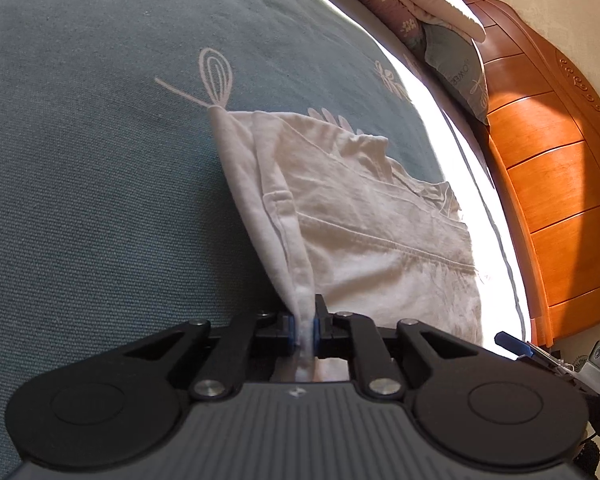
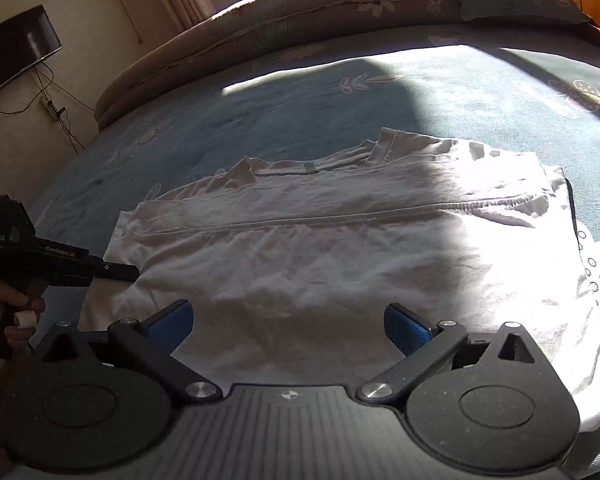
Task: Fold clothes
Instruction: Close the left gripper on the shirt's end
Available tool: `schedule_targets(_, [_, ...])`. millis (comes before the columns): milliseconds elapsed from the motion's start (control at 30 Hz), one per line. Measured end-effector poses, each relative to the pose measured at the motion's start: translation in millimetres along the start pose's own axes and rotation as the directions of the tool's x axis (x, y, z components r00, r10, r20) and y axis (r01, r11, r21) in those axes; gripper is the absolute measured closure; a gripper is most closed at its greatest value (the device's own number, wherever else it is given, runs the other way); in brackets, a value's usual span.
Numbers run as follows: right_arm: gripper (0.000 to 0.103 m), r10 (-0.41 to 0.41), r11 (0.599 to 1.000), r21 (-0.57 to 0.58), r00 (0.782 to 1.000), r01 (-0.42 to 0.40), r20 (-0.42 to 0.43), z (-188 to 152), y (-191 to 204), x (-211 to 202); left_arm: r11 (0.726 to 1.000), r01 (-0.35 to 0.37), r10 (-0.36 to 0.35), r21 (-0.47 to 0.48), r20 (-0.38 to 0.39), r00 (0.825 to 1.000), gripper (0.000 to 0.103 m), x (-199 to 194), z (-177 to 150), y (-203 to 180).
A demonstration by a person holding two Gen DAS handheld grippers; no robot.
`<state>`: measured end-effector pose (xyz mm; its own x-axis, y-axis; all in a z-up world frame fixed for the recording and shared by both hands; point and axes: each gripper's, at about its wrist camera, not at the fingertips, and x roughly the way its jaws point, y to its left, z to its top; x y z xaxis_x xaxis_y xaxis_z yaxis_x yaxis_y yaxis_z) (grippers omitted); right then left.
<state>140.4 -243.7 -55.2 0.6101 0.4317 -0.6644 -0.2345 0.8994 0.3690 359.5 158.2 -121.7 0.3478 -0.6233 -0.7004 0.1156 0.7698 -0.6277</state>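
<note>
We have the left gripper (image 1: pixel 304 330) pinched shut on the white shirt's (image 2: pixel 320 256) left edge mid-bed (image 2: pixel 260 120), right gripper (image 2: pixel 288 320) wide open, empty, over its near hem; next, we judge, grip there and fold

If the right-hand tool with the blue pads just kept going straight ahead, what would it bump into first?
Most likely the white T-shirt lying on the blue bedspread. The right tool is open and angled down over its near part, nothing between. Exact depth is hard to judge.
</note>
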Motion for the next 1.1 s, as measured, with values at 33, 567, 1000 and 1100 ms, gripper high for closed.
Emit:
schedule_targets(33, [0.0, 0.024, 1.0, -0.001, 1.0, -0.024, 0.006, 4, 3, 3, 1.0, -0.001, 0.001, -0.001, 0.002, 1.0, 0.091, 0, 0, 0])
schedule_targets(567, [0.0, 0.056, 0.998, 0.017, 0.998, -0.055, -0.031, 27, 31, 92, 1.0, -0.005, 0.005, 0.016, -0.002, 1.0, 0.091, 2, 2, -4])
schedule_targets(1000, [0.0, -0.037, 0.999, -0.014, 0.999, 0.037, 0.007, 66, 18, 125, 1.0, -0.007, 0.007, 0.009, -0.019, 1.0, 0.091, 3, 7, -4])
schedule_targets(1100, [0.0, -0.057, 0.998, -0.029, 0.998, 0.058, 0.003, 50, 19, 106, 0.998, -0.051, 0.053, 0.044, -0.032, 0.998, 0.091, 4, 10, -15])
